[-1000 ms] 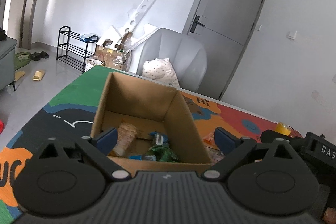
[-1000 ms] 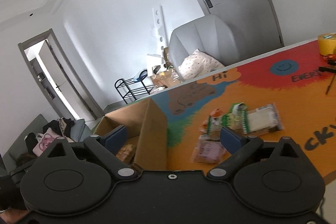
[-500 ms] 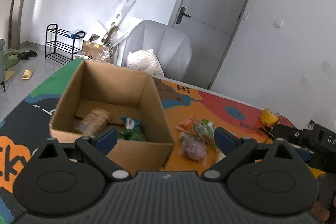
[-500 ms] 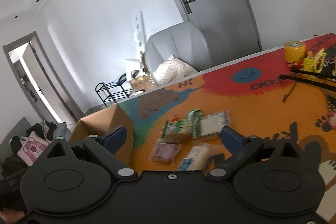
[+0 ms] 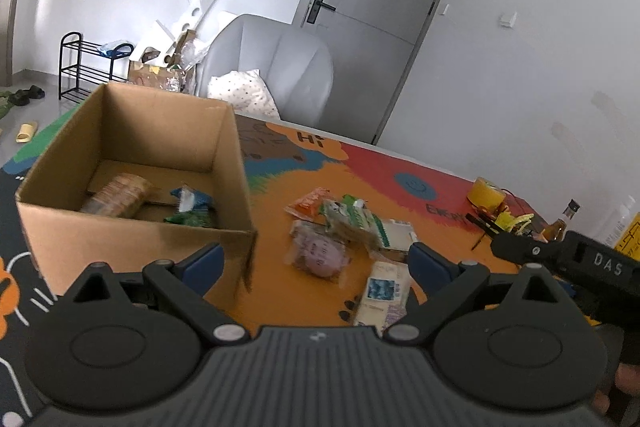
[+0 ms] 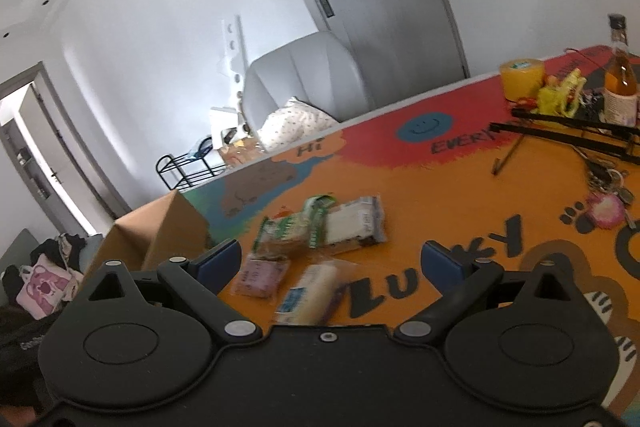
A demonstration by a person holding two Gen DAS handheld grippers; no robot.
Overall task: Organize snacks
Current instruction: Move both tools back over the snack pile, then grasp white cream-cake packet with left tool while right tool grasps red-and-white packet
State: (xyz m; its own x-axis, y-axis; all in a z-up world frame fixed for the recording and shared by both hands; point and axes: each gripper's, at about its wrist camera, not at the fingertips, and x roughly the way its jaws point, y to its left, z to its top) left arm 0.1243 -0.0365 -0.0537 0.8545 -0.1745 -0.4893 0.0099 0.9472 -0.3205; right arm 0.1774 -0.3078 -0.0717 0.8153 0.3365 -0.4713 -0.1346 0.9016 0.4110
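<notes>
An open cardboard box [image 5: 132, 231] stands on the colourful table mat; inside lie a brown biscuit pack [image 5: 118, 195] and a green-blue snack bag [image 5: 190, 211]. To its right lies a pile of loose snacks: a pink pack [image 5: 320, 255], a green-white pack [image 5: 354, 221], an orange pack [image 5: 310, 201] and a pale pack [image 5: 384, 293]. My left gripper [image 5: 316, 263] is open and empty above the pile's near edge. My right gripper [image 6: 332, 263] is open and empty over the same pile, with the pale pack [image 6: 312, 293] between its fingers' line. The box corner [image 6: 160, 231] shows at left.
A yellow tape roll [image 6: 522, 77], a bottle [image 6: 620, 79], black rods [image 6: 568, 135], keys and a pink pompom [image 6: 606, 211] lie at the table's right. The right gripper's body [image 5: 576, 259] shows at the left view's right edge. A grey chair [image 5: 280, 67] stands behind the table.
Both grippers have swung right, away from the box and toward the snack pile. The box has shifted left in both views. Both stayed open and empty.
</notes>
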